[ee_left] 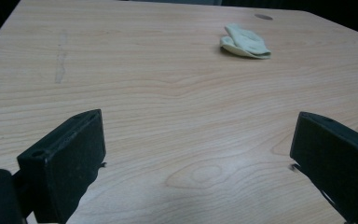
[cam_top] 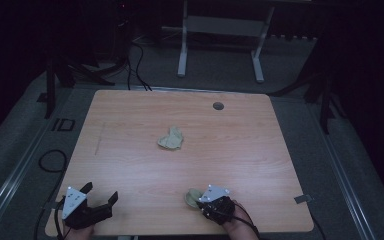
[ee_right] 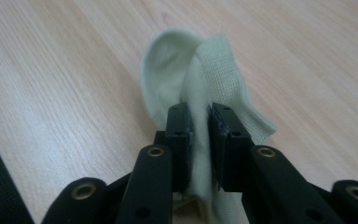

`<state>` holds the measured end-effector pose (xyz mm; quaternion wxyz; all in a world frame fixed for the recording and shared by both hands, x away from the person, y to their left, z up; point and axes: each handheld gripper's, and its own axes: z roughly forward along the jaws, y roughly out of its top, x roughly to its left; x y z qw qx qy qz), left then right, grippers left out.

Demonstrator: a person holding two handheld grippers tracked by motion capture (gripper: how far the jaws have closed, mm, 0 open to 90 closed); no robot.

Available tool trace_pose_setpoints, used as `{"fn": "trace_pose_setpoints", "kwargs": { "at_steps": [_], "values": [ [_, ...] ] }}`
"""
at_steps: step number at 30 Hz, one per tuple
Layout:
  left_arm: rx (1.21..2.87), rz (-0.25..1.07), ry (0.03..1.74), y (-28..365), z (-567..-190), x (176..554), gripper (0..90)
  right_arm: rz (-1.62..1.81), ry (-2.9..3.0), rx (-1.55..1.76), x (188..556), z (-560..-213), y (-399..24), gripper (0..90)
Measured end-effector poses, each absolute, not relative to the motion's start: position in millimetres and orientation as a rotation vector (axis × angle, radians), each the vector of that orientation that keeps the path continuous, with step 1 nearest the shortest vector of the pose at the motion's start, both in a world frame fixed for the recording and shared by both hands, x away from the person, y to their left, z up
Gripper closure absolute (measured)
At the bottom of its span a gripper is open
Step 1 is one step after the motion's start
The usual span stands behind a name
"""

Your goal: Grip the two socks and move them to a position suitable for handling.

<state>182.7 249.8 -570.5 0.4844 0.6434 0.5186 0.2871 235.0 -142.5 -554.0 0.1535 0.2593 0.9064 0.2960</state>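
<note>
At the near left corner of the wooden table (cam_top: 130,115) we see the left gripper (cam_top: 100,194), held by a hand at the table's near edge. Its jaws stand wide apart with nothing between them, and in the left gripper view only bare wood lies in the gap.

Moving right, near the middle of the table, we find a crumpled pale green sock (cam_top: 171,138) lying loose, well apart from both grippers. In the left gripper view it sits far off, toward the far right.

Further right, close to the near edge, we see the right gripper (cam_top: 200,199) with its jaws pinched on a second pale green sock (ee_right: 193,79). The sock's fabric is squeezed between the two pads, and its free part spreads over the wood just beyond the jaws.
</note>
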Motion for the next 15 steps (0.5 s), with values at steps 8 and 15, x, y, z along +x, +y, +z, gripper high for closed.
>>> {"fn": "trace_pose_setpoints", "kwargs": {
  "at_steps": [8,15],
  "values": [
    [1.586,0.681,1.258,244,-570,183,3.4,0.882,2.593,0.749,235,-556,-143,69.9],
    [1.675,0.596,1.202,220,-562,185,3.5,0.947,2.634,0.721,229,-534,-149,52.7]
  ]
}}
